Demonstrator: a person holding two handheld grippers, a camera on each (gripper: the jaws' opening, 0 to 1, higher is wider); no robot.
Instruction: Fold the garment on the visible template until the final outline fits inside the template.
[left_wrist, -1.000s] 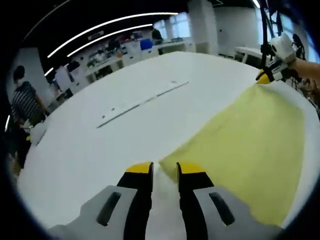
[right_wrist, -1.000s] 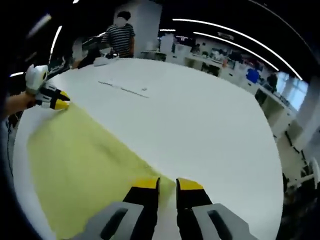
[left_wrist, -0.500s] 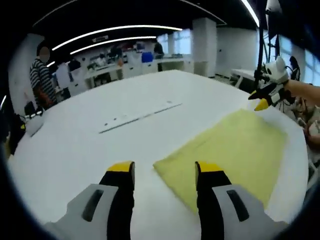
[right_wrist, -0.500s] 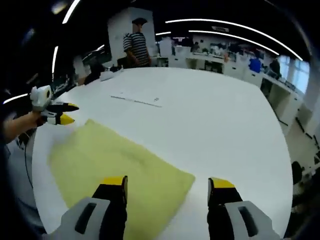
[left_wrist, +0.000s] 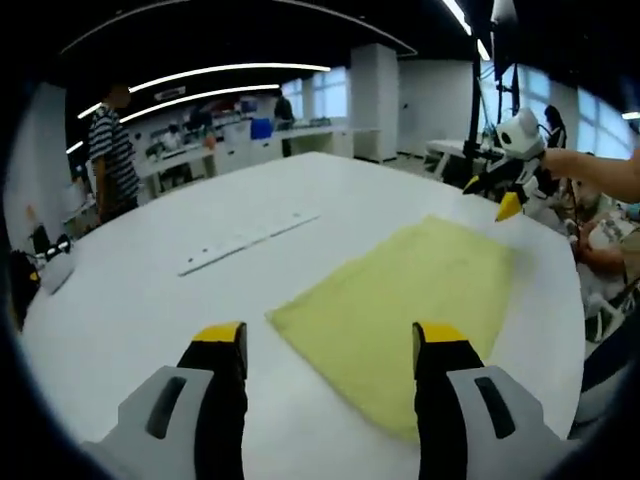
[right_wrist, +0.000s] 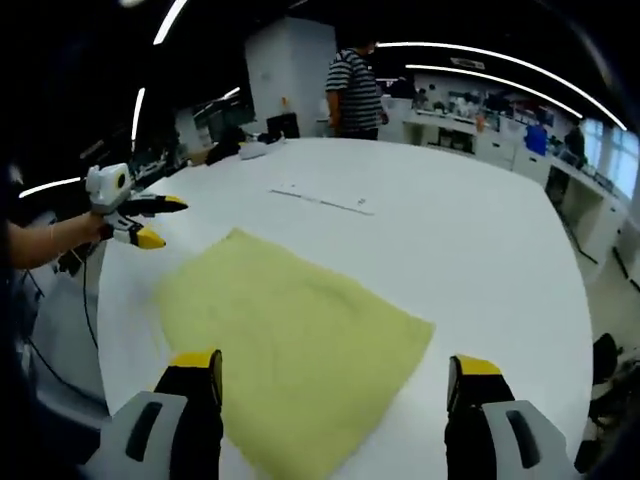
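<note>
You have one yellow garment (left_wrist: 410, 300) lying flat on the white counter (left_wrist: 150, 300), folded into a rough rectangle. In the left gripper view its near corner sits between your two jaws, and its far edge runs close to the counter's rim on the right. In the right gripper view the garment (right_wrist: 290, 340) spreads from the middle of the counter (right_wrist: 480, 230) toward the near left rim, with one corner pointing at the far side.

Beyond the cloth a wide stretch of bare white top opens out. A thin strip with small marks (left_wrist: 245, 238) lies on it well apart from the garment; the same strip (right_wrist: 322, 200) shows past the cloth's far corner in the right gripper view. I cannot make out a template outline on the counter.

Your left claw (left_wrist: 330, 345) is spread wide and grips nothing; its jaws stand above the counter on either side of the garment's near corner. Your right claw (right_wrist: 335, 375) is also spread wide and empty, over the near part of the cloth. Each claw appears in the other's view, held off the garment's edge with its yellow tips apart: the right one (left_wrist: 500, 195) and the left one (right_wrist: 155, 222).

One person in a striped shirt (right_wrist: 355, 85) stands at the far side of the counter.
</note>
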